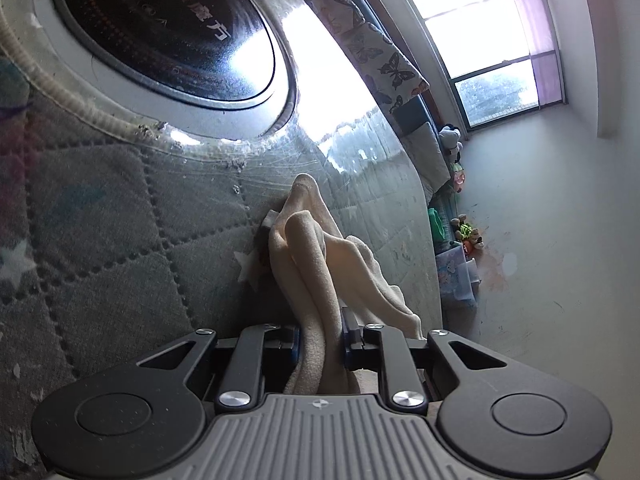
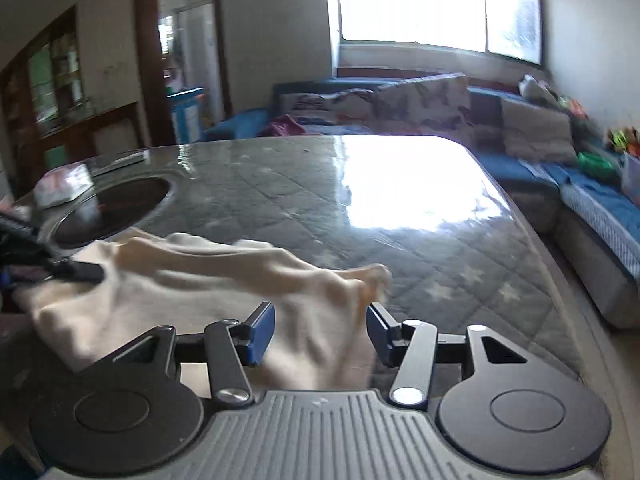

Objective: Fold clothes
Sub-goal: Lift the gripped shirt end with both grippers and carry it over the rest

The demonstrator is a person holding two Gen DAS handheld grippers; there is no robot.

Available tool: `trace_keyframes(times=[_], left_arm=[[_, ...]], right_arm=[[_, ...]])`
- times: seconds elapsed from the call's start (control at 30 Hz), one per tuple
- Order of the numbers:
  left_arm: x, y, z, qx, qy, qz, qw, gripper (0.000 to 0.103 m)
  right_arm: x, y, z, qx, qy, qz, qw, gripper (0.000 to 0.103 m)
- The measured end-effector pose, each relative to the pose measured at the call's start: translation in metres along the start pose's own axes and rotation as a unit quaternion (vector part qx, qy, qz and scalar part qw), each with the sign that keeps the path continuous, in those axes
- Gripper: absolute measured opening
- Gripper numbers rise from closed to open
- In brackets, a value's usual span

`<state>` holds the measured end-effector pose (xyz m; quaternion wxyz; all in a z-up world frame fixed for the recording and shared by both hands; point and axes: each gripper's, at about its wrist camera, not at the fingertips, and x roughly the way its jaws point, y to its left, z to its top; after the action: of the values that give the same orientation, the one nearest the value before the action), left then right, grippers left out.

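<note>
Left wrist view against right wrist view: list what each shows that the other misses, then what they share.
Only the left wrist view shows the left gripper shut on the cream garment, and a butterfly-print cushion.

Only the right wrist view shows the right gripper open with cloth between its fingers, a doorway and a wooden cabinet.

Both show the garment, the quilted table cover under glossy film, the dark round inset, the window and the blue sofa.

cream garment [image 2: 192,280]: motion-blurred in right wrist view | left gripper [image 2: 24,256]: cut off by frame edge | sofa toys [image 1: 466,236]: too small to identify
</note>
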<state>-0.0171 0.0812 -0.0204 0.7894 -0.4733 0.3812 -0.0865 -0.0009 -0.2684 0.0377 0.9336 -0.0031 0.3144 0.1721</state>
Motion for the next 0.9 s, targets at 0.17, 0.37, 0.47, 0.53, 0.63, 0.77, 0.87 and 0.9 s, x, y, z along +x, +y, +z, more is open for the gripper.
trace_keyframes(times=[0.17,0.37,0.47,0.53,0.63,0.77,0.87,0.9], left_arm=[[0.005,-0.005,0.001,0.012,-0.001,0.011,0.9999,0.02],[0.008,-0.016,0.0,0.041,-0.005,0.03,0.9987,0.02],[0.009,-0.028,0.001,0.064,-0.006,0.032,0.9974,0.018],[0.01,-0.039,0.002,0.083,-0.008,0.028,0.9962,0.017],[0.015,-0.062,0.005,0.112,-0.009,0.017,0.9935,0.016],[0.027,-0.091,0.008,0.142,-0.003,-0.002,0.9899,0.016],[0.04,-0.106,0.009,0.159,0.007,-0.011,0.9872,0.016],[0.044,-0.109,0.009,0.164,0.011,-0.013,0.9863,0.016]], right_arm=[[0.013,-0.024,-0.004,0.064,0.007,0.027,0.998,0.06],[0.017,-0.02,-0.004,0.074,0.004,0.049,0.996,0.037],[0.014,-0.02,-0.004,0.086,0.0,0.052,0.995,0.022],[0.007,-0.019,-0.004,0.089,-0.009,0.055,0.994,0.016],[-0.007,-0.02,0.0,0.089,-0.027,0.058,0.994,0.015],[-0.023,-0.026,0.011,0.083,-0.05,0.047,0.994,0.014],[-0.033,-0.035,0.021,0.076,-0.064,0.03,0.995,0.014],[-0.036,-0.037,0.024,0.073,-0.067,0.024,0.995,0.014]])
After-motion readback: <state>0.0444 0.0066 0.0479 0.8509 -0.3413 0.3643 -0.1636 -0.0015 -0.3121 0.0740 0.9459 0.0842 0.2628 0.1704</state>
